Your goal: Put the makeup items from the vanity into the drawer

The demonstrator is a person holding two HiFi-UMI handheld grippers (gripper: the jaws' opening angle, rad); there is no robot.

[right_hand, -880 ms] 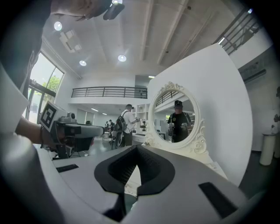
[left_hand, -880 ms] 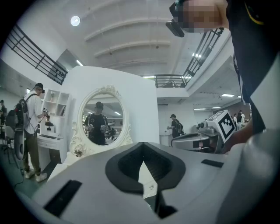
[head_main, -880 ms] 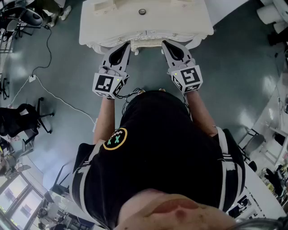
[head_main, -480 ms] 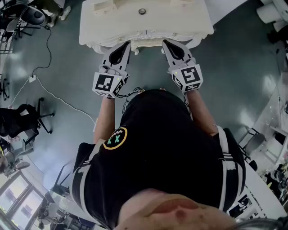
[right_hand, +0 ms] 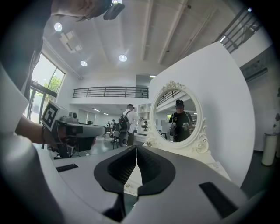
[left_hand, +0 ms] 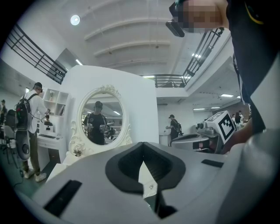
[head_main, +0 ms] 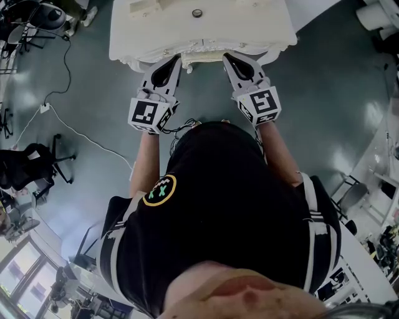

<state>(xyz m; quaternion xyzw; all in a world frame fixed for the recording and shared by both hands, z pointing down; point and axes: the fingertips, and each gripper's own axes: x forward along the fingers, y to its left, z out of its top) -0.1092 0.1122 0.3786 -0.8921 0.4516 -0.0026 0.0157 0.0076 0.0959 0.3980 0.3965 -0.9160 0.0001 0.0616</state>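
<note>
The white vanity (head_main: pixel 262 34) stands at the top of the head view, and a small round dark item (head_main: pixel 197 14) lies on its top near the back. Its drawer front (head_main: pixel 202 58) shows at the near edge, closed. My left gripper (head_main: pixel 175 61) and right gripper (head_main: pixel 227 57) point at that near edge on either side of the drawer front. Both are shut with nothing between their jaws. In the left gripper view my left gripper (left_hand: pixel 142 152) faces the oval mirror (left_hand: pixel 99 121). In the right gripper view my right gripper (right_hand: pixel 136 154) faces the same mirror (right_hand: pixel 177 116).
Grey floor surrounds the vanity. A cable (head_main: pixel 68 134) trails across the floor at the left, beside office chairs (head_main: pixel 31 165). More furniture stands at the right edge (head_main: pixel 368 193). People stand in the hall behind, one with a backpack (left_hand: pixel 30 127).
</note>
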